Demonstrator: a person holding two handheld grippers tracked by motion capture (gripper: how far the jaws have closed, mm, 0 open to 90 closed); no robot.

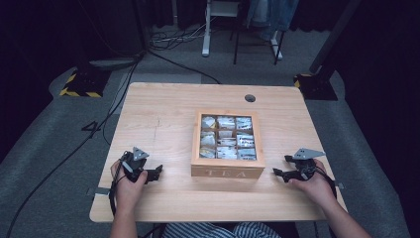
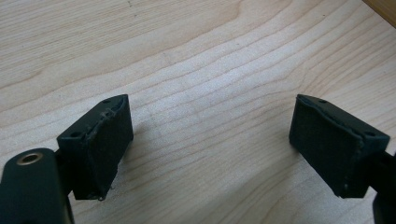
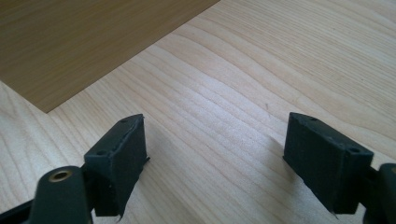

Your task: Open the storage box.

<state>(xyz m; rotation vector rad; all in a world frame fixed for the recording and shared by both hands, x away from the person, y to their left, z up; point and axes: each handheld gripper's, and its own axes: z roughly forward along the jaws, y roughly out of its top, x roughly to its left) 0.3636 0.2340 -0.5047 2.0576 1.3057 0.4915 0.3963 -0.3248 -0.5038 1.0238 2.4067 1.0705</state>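
A wooden tea box marked TEA sits at the middle of the table, its glass-paned lid shut over several compartments of tea bags. My left gripper rests on the table to the box's left, pointing toward it, jaws open with nothing between them. In the left gripper view the left gripper frames bare wood. My right gripper lies to the box's right, open and empty. In the right gripper view the right gripper faces the box's side wall.
The light wooden table has a round cable hole at its far edge. Cables trail over the grey carpet at the left, and stand bases and desk legs stand beyond the table. Bare tabletop surrounds the box.
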